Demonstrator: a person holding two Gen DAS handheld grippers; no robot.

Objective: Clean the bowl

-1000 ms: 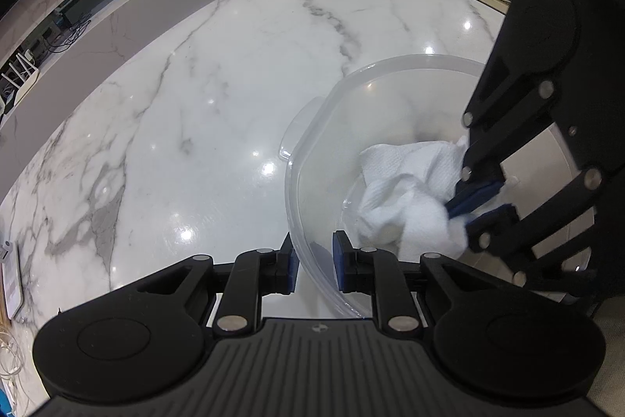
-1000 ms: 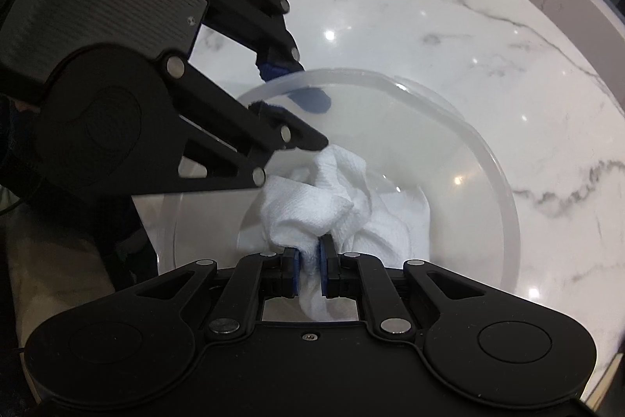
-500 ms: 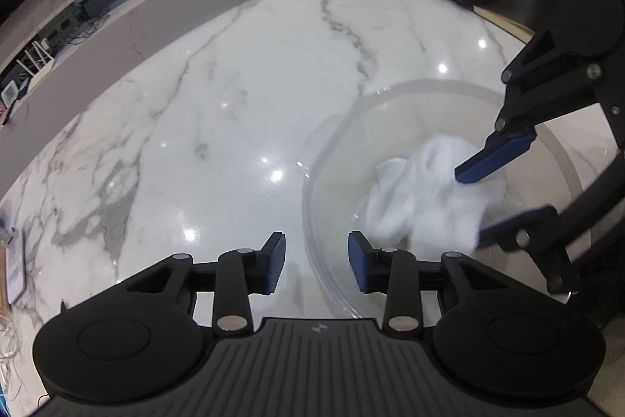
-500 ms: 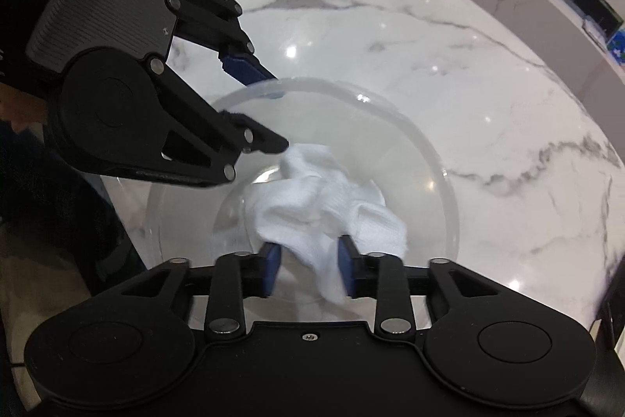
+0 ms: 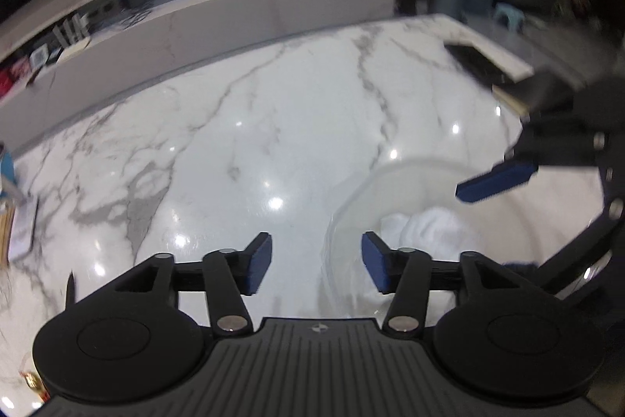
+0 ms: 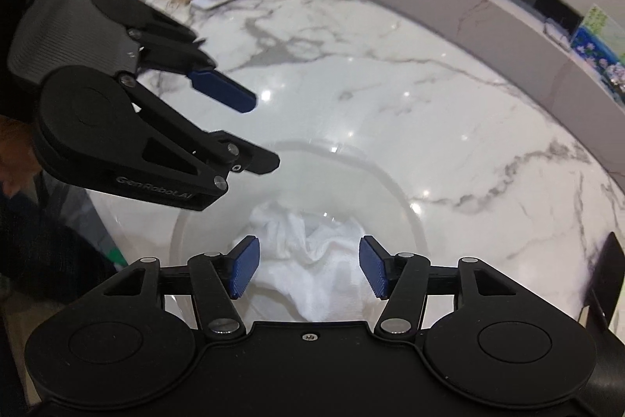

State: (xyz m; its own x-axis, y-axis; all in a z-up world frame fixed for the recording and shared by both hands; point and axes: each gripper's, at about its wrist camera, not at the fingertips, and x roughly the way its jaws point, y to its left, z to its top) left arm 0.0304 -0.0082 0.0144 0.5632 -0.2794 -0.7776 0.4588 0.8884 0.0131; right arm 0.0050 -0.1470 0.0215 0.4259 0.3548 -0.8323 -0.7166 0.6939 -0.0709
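Left gripper (image 5: 316, 268): blue-padded fingers spread wide, holding nothing, above near rim of clear round plastic bowl (image 5: 351, 198). Right gripper (image 6: 308, 266): spread wide too, empty, above crumpled white cloth (image 6: 312, 260). Cloth lies loose inside bowl, bowl on white marble table (image 6: 390, 96).

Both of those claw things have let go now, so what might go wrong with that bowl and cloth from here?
1. The white cloth lies loose in the clear bowl; nothing holds either, so a nudge from the open right gripper may slide the bowl on the glossy marble table.
2. The left gripper, jaws open, straddles the bowl's rim and may knock or tip it.
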